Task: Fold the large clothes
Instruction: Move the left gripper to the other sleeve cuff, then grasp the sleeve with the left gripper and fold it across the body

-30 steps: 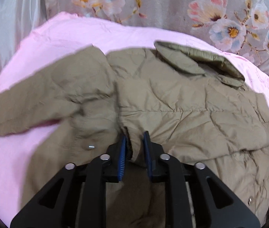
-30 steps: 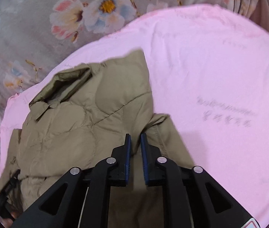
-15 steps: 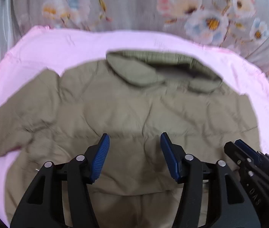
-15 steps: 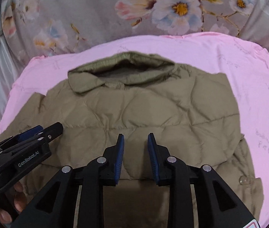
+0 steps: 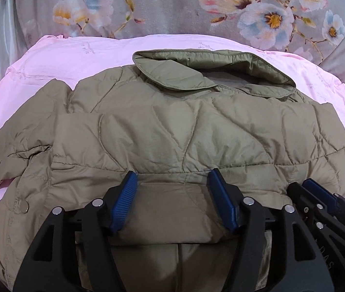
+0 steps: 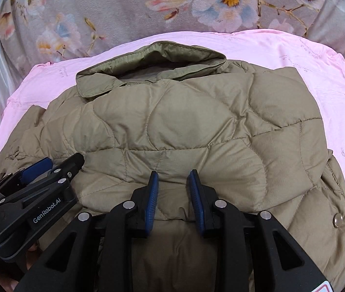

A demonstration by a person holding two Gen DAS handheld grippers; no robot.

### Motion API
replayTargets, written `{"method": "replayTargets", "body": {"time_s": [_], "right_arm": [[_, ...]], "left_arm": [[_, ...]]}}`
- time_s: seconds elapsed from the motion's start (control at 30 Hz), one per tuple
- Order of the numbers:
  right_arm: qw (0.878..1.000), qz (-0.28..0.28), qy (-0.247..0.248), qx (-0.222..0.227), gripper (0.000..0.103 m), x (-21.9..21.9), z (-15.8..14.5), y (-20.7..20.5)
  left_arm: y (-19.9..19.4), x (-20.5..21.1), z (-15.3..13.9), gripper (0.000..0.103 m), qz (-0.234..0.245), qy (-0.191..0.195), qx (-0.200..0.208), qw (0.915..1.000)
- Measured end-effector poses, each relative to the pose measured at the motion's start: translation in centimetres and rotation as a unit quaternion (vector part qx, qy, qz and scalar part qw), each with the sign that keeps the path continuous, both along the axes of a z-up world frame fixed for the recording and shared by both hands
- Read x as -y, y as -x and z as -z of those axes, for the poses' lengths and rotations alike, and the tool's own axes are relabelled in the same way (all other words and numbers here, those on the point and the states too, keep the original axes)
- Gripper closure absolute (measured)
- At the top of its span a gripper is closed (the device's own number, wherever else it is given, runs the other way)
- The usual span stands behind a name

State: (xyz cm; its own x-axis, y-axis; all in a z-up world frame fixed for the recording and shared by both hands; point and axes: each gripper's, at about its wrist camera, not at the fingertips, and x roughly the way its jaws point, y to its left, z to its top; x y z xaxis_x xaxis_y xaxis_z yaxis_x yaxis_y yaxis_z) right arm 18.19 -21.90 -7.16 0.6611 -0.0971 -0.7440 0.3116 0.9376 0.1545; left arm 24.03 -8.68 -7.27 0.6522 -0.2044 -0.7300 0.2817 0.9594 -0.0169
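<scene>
An olive quilted jacket (image 5: 184, 126) (image 6: 184, 121) lies on a pink sheet (image 5: 75, 56), collar (image 5: 196, 70) at the far side and both side panels folded over its middle. One sleeve (image 5: 14, 146) trails off to the left. My left gripper (image 5: 172, 174) hovers over the near folded edge; its jaws are opening and wide apart, with the fabric below them and not pinched. My right gripper (image 6: 173, 174) stands beside it, a little open, its pads clear of the cloth. Each gripper shows in the other's view: right gripper (image 5: 318, 194), left gripper (image 6: 50, 170).
A grey floral cloth (image 5: 172, 4) (image 6: 99, 24) hangs behind the pink sheet (image 6: 294, 53). Metal snap buttons (image 5: 24, 204) (image 6: 338, 219) sit on the jacket's outer edges. A person's hand shows at the lower left of the right wrist view.
Both grippers were shut on jacket fabric, carried it toward the middle and let go. The panels now lie folded over the body. The left jaws spread wide, the right only a little.
</scene>
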Motion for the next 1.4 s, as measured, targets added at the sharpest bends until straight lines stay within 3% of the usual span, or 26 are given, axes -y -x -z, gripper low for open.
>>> {"method": "replayTargets", "body": {"time_s": [0.23, 0.27, 0.33, 0.37, 0.5, 0.57, 0.63, 0.7, 0.77, 0.87, 0.93, 1.03, 1.1, 1.23, 1.3, 1.37, 1.4], "right_arm": [[1.000, 0.003, 0.016, -0.005, 0.076, -0.3, 0.1, -0.2], [1.000, 0.003, 0.017, -0.005, 0.076, -0.4, 0.2, -0.2], [1.000, 0.004, 0.015, -0.004, 0.076, -0.3, 0.2, -0.2], [1.000, 0.003, 0.013, -0.004, 0.076, -0.3, 0.2, -0.2], [1.000, 0.004, -0.007, 0.008, 0.073, 0.1, 0.0, 0.2], [1.000, 0.018, 0.002, 0.013, 0.063, 0.0, -0.9, 1.8], [0.999, 0.020, 0.012, 0.028, 0.053, -0.8, -1.9, 4.0], [0.999, 0.017, 0.022, 0.030, 0.051, -1.5, -2.3, 5.7], [0.999, 0.017, 0.033, 0.018, 0.051, -2.2, -2.2, 6.9], [0.998, 0.020, 0.053, 0.009, 0.051, -3.0, -2.3, 8.0], [0.998, 0.025, 0.055, 0.001, 0.051, -3.4, -2.3, 8.5], [0.998, 0.032, 0.049, -0.011, 0.051, -3.8, -2.4, 9.0], [0.998, 0.036, 0.048, -0.021, 0.050, -4.2, -2.3, 9.3], [0.997, 0.042, 0.049, -0.035, 0.049, -4.7, -2.2, 9.7], [0.997, 0.043, 0.048, -0.040, 0.049, -4.8, -2.2, 9.7], [0.997, 0.045, 0.049, -0.044, 0.049, -4.9, -2.3, 9.7], [0.997, 0.046, 0.050, -0.046, 0.049, -4.9, -2.3, 9.7]], "left_arm": [[-0.1, 0.1, 0.0, 0.039, -0.001, -0.001, 0.000, 1.0000], [-0.1, 0.0, -0.1, 0.036, 0.000, 0.002, 0.000, 1.0000], [0.0, -0.7, -0.4, 0.014, 0.002, 0.030, -0.002, 0.9995], [0.0, -1.3, -0.6, 0.013, -0.005, 0.043, -0.002, 0.9990], [1.3, -7.3, -2.2, 0.013, -0.043, 0.135, -0.033, 0.9893], [2.4, -11.3, -3.3, 0.013, -0.062, 0.165, -0.037, 0.9837], [3.2, -16.3, -4.4, 0.012, -0.106, 0.156, -0.023, 0.9818], [3.3, -21.2, -4.7, 0.011, -0.159, 0.136, -0.018, 0.9778], [3.0, -25.4, -4.2, 0.011, -0.204, 0.112, -0.024, 0.9722], [2.0, -31.7, -3.1, 0.011, -0.284, 0.062, -0.034, 0.9564], [1.4, -35.8, -2.3, 0.012, -0.339, 0.041, -0.044, 0.9389], [1.1, -41.5, -1.0, 0.012, -0.402, 0.055, -0.064, 0.9116], [1.0, -44.3, -0.1, 0.012, -0.423, 0.102, -0.077, 0.8973], [0.6, -45.7, -0.9, 0.012, -0.429, 0.136, -0.070, 0.8904], [0.4, -46.1, -1.0, 0.012, -0.436, 0.159, -0.072, 0.8829], [0.0, -46.2, -1.3, 0.019, -0.437, 0.163, -0.070, 0.8818], [-0.4, -45.9, -1.6, 0.030, -0.438, 0.154, -0.069, 0.8830]]}}
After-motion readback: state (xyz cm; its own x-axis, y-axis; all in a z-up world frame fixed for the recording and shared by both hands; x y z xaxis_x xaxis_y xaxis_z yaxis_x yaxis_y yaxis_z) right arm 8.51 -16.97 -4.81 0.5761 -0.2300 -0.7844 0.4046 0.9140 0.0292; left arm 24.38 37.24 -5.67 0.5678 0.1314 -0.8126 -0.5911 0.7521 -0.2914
